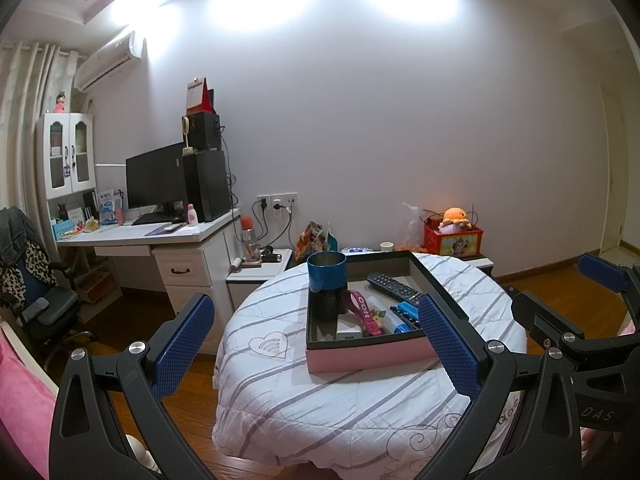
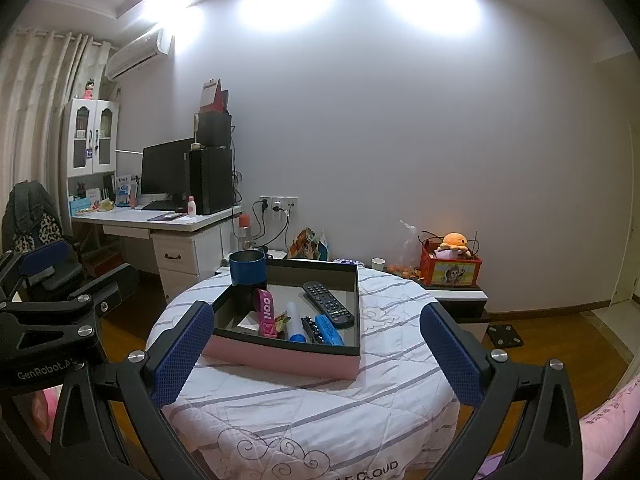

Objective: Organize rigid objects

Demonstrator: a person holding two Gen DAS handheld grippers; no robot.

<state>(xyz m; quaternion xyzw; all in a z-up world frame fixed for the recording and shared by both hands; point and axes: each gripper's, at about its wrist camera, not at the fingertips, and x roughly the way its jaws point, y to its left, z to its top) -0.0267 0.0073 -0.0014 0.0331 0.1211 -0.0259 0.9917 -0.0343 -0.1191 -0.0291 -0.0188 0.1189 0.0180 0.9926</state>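
A pink box with a black rim (image 1: 372, 354) (image 2: 280, 354) sits on a round table under a white striped cloth (image 1: 320, 400) (image 2: 304, 408). In the box are a blue-and-black cup (image 1: 326, 276) (image 2: 247, 268), a black remote (image 1: 394, 286) (image 2: 328, 304), a pink strap (image 1: 362, 308) (image 2: 266, 314), a white charger (image 1: 349, 330), a white tube (image 2: 295, 320) and a blue item (image 2: 329, 330). My left gripper (image 1: 316, 344) is open and empty, held before the table. My right gripper (image 2: 316, 354) is open and empty too. Each shows at the edge of the other's view.
A white desk (image 1: 160, 236) with a monitor and speakers stands at the left, an office chair (image 1: 44, 304) beside it. A red toy box with an orange plush (image 1: 454, 236) sits on a low cabinet behind the table. Wooden floor lies around.
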